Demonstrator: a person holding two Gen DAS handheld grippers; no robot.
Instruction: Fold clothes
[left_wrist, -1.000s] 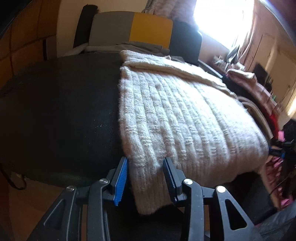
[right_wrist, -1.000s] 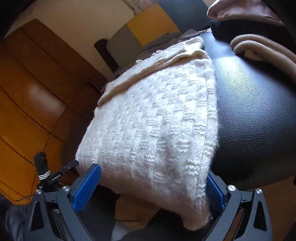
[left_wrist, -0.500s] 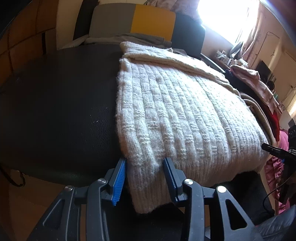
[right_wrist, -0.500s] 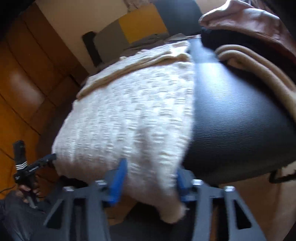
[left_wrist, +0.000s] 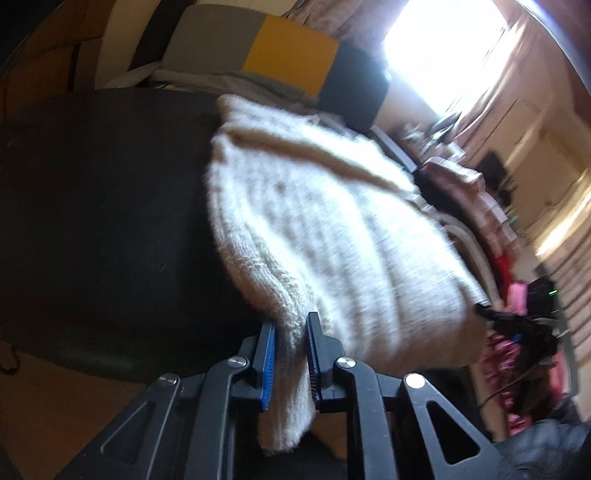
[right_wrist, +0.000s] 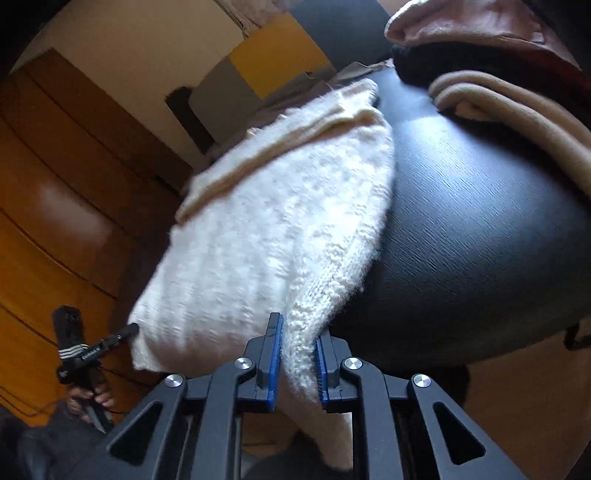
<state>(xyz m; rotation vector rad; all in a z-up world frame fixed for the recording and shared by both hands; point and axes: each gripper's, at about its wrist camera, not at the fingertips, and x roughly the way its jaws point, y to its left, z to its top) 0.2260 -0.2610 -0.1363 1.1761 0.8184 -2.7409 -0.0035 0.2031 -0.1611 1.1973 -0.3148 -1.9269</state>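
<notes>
Black leather-like table (left_wrist: 103, 206) carries the cream cable-knit sweater (left_wrist: 332, 236), blurred in both views, its near hem hanging off the edge. My left tongs (left_wrist: 291, 354) are closing on its left corner, my right tongs (right_wrist: 298, 360) on its right corner, wool pinched between blue pads; the corners' tips drop from sight.

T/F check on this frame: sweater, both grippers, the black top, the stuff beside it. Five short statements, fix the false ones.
1. The left gripper has the sweater between its closing jaws. True.
2. The right gripper is clear of the sweater. False: its jaws are closing on a near corner.
3. The sweater is red. False: cream knit.
4. It lies on a black top. True.
5. The black top holds nothing else. False: a beige garment lies by the sweater.
</notes>
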